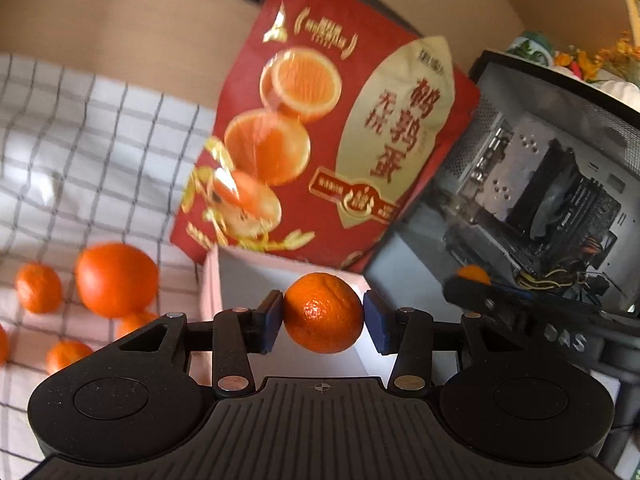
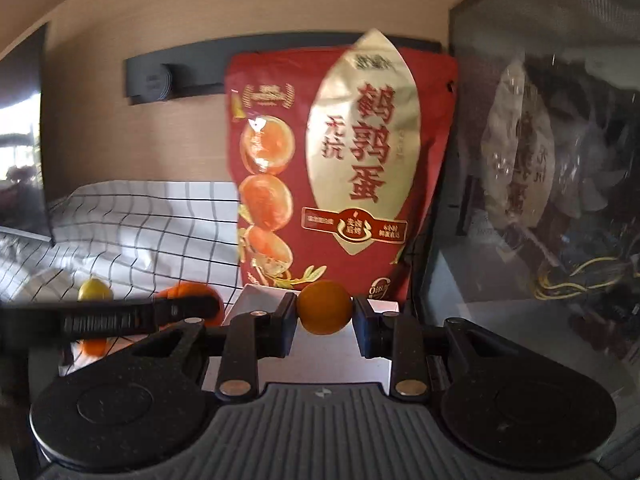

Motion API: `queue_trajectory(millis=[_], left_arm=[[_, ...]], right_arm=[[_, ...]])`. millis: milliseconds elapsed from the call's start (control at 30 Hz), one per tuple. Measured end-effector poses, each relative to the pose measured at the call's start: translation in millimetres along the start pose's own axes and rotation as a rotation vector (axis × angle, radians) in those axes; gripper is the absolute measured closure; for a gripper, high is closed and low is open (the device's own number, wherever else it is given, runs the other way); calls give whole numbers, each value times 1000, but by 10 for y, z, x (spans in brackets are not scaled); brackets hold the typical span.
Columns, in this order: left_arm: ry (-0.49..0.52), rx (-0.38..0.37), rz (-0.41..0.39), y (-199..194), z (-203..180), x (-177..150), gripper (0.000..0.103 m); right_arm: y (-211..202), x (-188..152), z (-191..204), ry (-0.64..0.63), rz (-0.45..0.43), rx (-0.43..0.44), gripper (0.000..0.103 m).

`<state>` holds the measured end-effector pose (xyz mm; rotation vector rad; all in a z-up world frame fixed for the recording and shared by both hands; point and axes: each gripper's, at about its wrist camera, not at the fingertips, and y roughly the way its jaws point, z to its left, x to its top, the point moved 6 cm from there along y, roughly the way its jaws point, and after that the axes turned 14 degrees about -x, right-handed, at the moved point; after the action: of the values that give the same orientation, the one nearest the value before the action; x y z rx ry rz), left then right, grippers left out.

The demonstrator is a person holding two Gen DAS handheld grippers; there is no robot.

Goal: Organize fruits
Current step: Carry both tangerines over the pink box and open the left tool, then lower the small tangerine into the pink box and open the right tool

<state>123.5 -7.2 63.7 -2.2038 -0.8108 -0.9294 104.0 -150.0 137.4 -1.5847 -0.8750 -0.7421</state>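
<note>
Left gripper [image 1: 323, 314] is clamping a mandarin [image 1: 323, 312] across its widest part, both blue pads [image 1: 273, 320] pressing its sides; the fruit is hanging above the open white box [image 1: 280, 276]. Right gripper [image 2: 325, 314] is pinching a smaller, smooth orange fruit [image 2: 325, 307], possibly a kumquat, jaws nearly together, also over the box [image 2: 256, 300]. Both fruits are looking light, rounded and soft-skinned, so a grip across the middle is holding best; harder squeezing is likely bruising them, and the smooth one is likely slipping more readily. More mandarins [image 1: 116, 278] are lying loose on the checked cloth [image 1: 80, 140], left of the box. A red snack pouch [image 1: 340, 120] is standing upright just behind the box, and a glass-sided computer case [image 1: 540, 184] is crowding its right side, narrowing the approach.
</note>
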Motion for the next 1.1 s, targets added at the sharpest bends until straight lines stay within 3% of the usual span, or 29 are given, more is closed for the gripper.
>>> queue_trajectory(millis=[67, 233, 500, 667, 900, 1100], left_arm=[[-18, -1, 28, 129, 30, -102, 53], [16, 65, 216, 590, 69, -427, 54], [72, 25, 80, 329, -59, -328, 54], [88, 67, -59, 1, -21, -194, 54], [34, 63, -60, -285, 265, -301, 54], [2, 109, -102, -657, 742, -421, 54]], right_arm=[[119, -5, -11, 17, 30, -20, 74], [374, -153, -39, 78, 121, -38, 74], [323, -227, -132, 59, 115, -40, 74], [374, -233, -135, 71, 131, -33, 74], [637, -344, -57, 95, 212, -29, 74], [844, -429, 49, 94, 256, -24, 72]])
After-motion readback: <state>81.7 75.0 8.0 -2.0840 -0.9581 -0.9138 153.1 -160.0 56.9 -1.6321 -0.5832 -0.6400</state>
